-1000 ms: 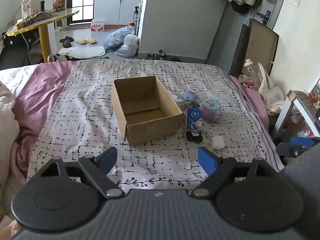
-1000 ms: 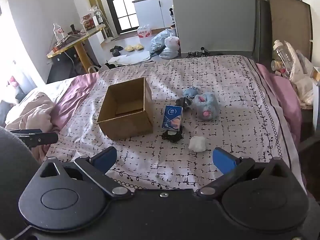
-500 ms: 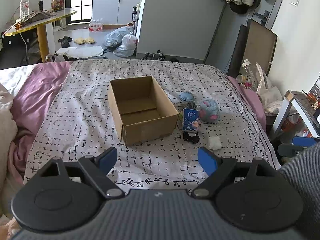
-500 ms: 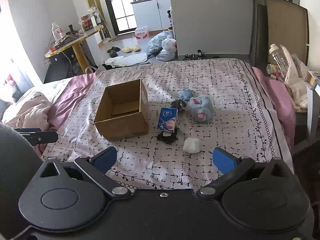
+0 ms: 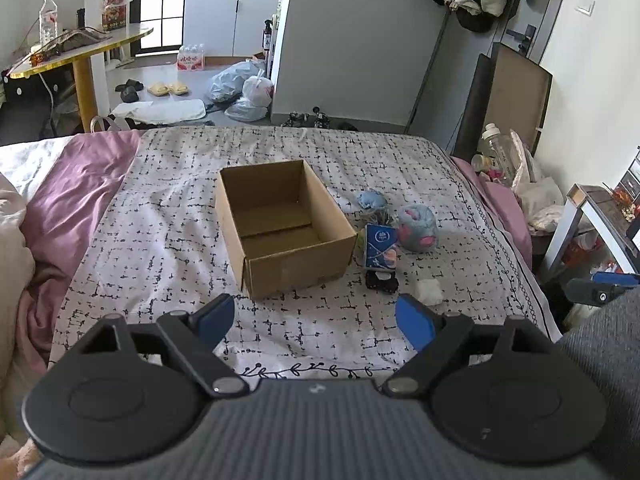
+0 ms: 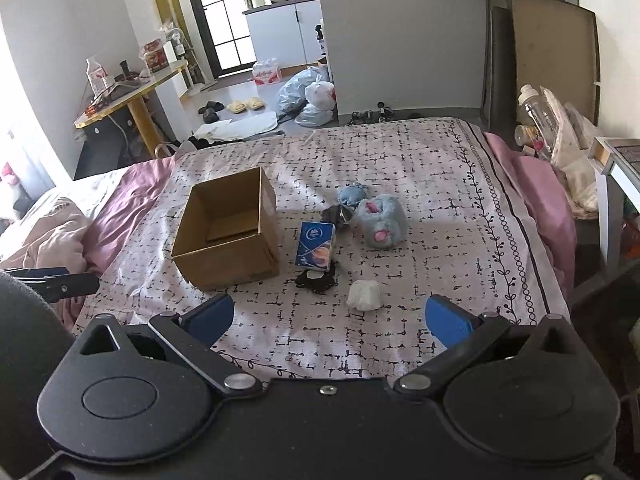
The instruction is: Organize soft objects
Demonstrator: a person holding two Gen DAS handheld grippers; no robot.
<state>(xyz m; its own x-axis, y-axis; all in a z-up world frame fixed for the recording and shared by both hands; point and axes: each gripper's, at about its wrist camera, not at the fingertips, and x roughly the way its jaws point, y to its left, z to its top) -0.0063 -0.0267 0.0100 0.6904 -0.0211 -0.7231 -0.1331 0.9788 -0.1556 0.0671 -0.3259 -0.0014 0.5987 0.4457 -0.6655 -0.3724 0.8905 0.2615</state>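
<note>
Both the left gripper (image 5: 314, 318) and right gripper (image 6: 328, 318) hang spread and empty at the bed's near edge. The right should probably drop straight over the white wad (image 6: 363, 295), pinching gently. Beside 1 empty cardboard box (image 6: 228, 236) lie 2 blue plush toys (image 6: 382, 220), 1 tissue pack (image 6: 315, 246) and 1 dark item (image 6: 316, 278).

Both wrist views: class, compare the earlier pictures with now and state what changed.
Both cameras drew back and rose a little, so the open brown cardboard box and the soft items look smaller. Nothing was gripped or released: left gripper and right gripper remain open and empty. The blue tissue pack and white wad stayed put.
</note>
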